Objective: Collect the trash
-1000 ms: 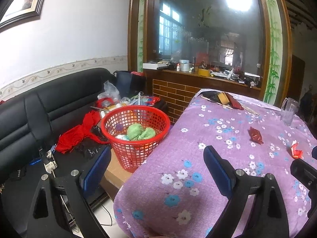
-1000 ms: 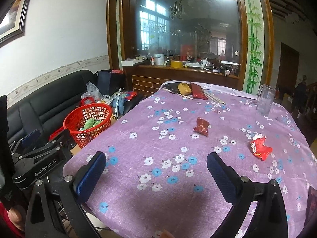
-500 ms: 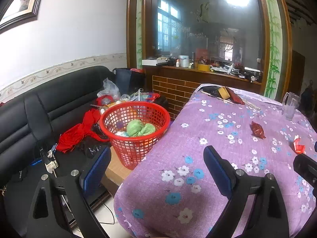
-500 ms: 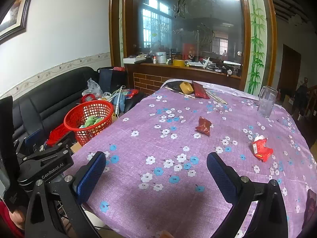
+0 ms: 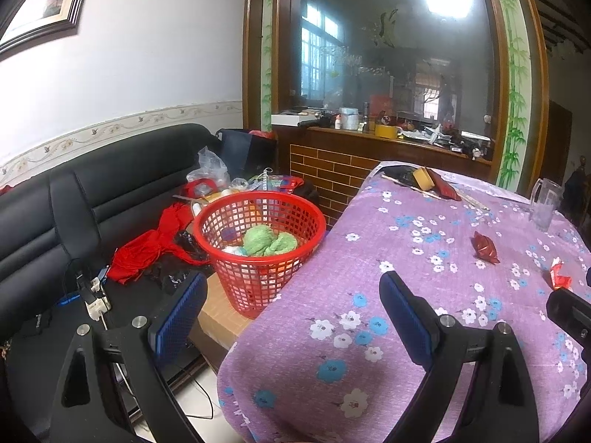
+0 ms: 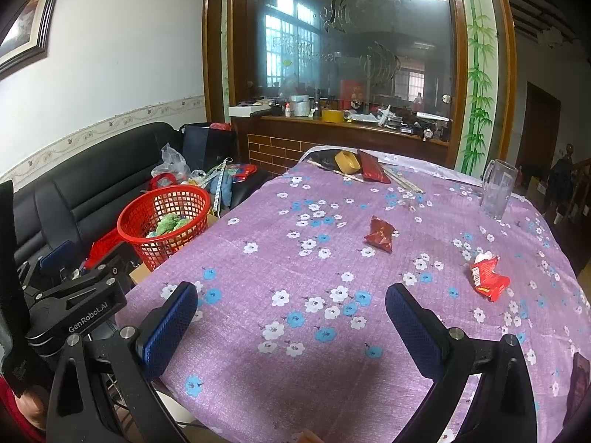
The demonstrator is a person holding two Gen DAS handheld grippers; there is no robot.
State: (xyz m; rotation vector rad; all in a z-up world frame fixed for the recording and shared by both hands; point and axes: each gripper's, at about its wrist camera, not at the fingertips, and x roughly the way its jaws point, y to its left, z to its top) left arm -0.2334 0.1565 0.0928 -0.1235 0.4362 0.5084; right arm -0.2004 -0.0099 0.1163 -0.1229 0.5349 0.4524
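Observation:
A dark red wrapper (image 6: 380, 236) lies mid-table on the purple flowered cloth (image 6: 295, 258). A crumpled bright red wrapper (image 6: 487, 277) lies nearer, to its right. My right gripper (image 6: 291, 299) hovers open over the near part of the cloth, with nothing between its fingers. My left gripper (image 5: 291, 295) is open and empty too, at the table's left corner. Just beyond its left finger stands the red mesh basket (image 5: 258, 229), holding green crumpled waste. From the left wrist both wrappers appear far right: the dark red wrapper (image 5: 485, 247) and the bright red wrapper (image 5: 557, 277).
The basket (image 6: 164, 221) rests on a cardboard box beside a black sofa (image 5: 92, 199) strewn with red cloth and bags. A glass pitcher (image 6: 498, 192) stands at the table's far right. A yellow roll (image 6: 347, 160), a dark red pouch and sticks lie at the far end.
Both grippers stay open and almost still. The left wrist view has drifted only slightly, and nothing on the table has moved.

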